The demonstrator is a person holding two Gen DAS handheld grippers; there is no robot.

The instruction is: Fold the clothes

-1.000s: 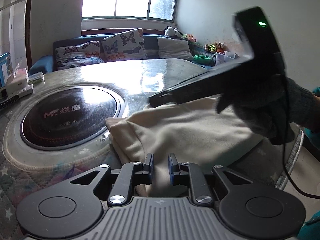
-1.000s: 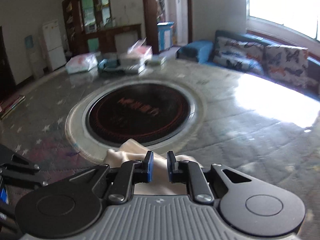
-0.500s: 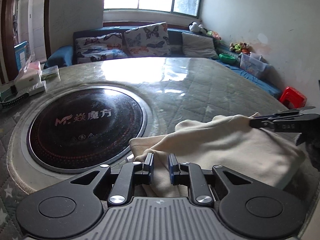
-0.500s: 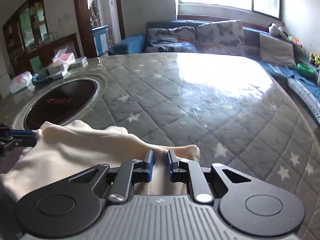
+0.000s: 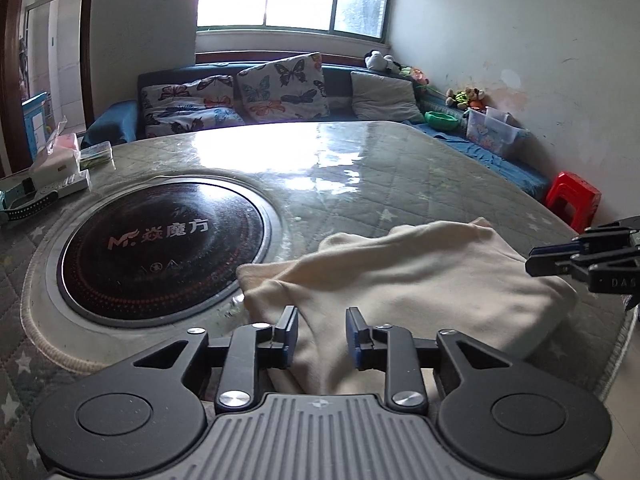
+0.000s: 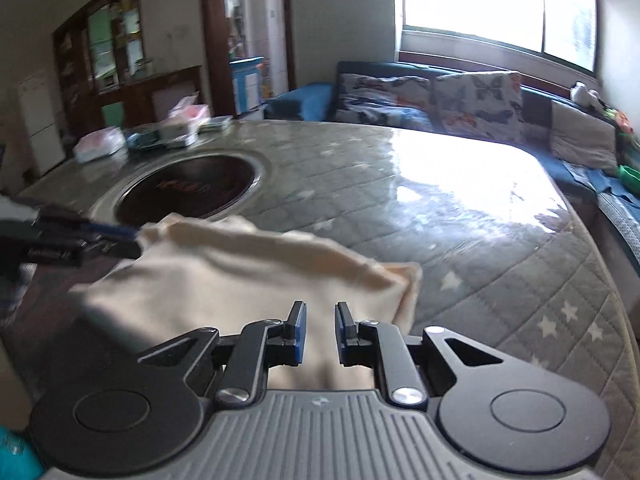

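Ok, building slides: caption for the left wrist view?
Left claw open over a folded cream garment on the quilted table.

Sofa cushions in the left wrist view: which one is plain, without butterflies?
The plain grey cushion, rightmost, beside two butterfly-print cushions.

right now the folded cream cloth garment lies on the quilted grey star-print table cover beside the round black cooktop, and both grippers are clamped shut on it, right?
Not quite. The folded cream cloth garment does lie on the quilted grey star-print table cover beside the round black cooktop, but both grippers are open. The left wrist view shows the left gripper with its jaws apart; the right wrist view shows the same for the right gripper.
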